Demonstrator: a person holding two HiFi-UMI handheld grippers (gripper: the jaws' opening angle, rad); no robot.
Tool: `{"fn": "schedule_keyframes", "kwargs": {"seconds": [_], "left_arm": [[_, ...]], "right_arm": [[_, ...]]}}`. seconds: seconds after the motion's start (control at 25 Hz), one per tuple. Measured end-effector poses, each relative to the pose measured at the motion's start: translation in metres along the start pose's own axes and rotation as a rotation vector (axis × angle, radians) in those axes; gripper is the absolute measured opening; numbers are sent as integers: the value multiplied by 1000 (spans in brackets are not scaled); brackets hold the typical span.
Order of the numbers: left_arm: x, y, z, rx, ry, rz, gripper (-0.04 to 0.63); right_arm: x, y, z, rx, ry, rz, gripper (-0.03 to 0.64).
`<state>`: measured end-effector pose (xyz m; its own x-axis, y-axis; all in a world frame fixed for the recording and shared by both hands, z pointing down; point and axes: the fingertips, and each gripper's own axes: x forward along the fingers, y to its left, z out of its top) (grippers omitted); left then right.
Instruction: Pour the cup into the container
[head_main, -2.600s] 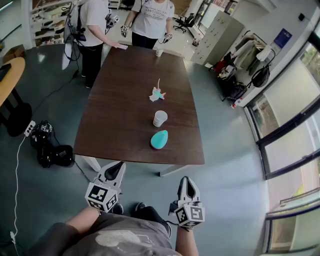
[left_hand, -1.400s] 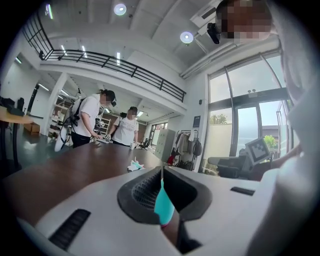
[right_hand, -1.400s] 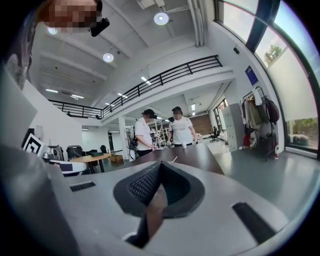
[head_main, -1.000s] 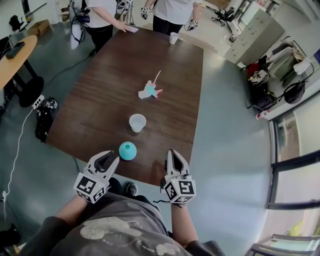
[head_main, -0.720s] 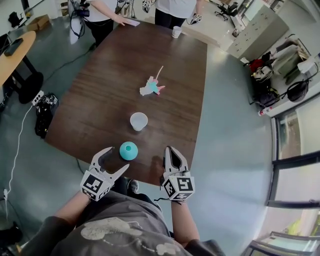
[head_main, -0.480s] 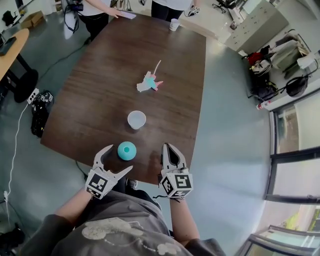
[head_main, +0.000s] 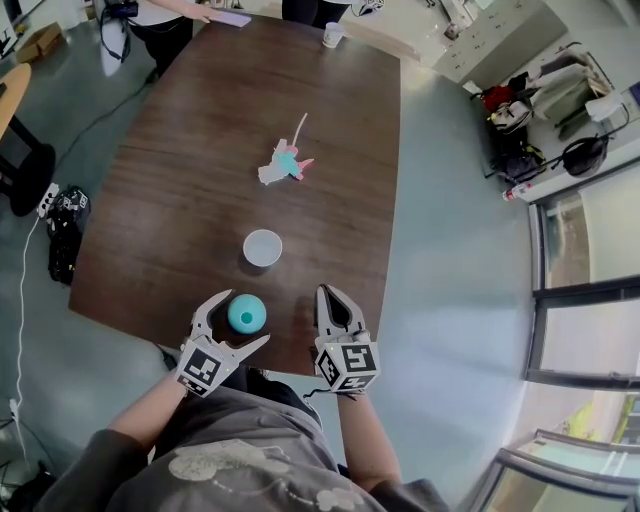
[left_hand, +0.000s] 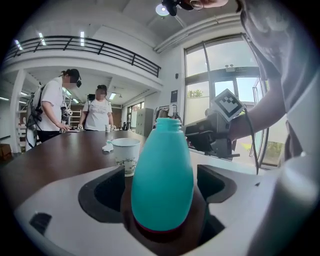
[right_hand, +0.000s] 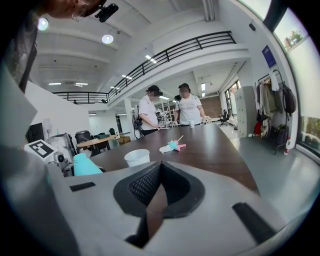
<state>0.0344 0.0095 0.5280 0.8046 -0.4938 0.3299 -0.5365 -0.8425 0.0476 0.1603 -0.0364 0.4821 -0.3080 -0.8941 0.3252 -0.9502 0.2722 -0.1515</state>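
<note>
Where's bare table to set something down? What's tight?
Free on the table: broad left side, from paper cup and toy to its edge; the strip right of them; toy to far cup. Tight: near edge, teal bottle between the jaws of the left gripper, which have just been opening; shut right gripper beside.

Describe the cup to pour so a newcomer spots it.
On the long dark wooden table, look at the near end. The white paper cup stands upright just beyond the teal bottle; the only other cup sits at the far end.
</note>
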Motion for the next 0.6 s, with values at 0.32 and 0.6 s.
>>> {"fn": "schedule_keyframes", "kwargs": {"seconds": [0.32, 0.6], "left_arm": [[12, 0, -9, -6, 36, -74, 437], [19, 1, -5, 14, 23, -89, 437]], "right_arm": [[17, 6, -4, 31, 4, 76, -12], [35, 24, -11, 2, 44, 226, -12]]}}
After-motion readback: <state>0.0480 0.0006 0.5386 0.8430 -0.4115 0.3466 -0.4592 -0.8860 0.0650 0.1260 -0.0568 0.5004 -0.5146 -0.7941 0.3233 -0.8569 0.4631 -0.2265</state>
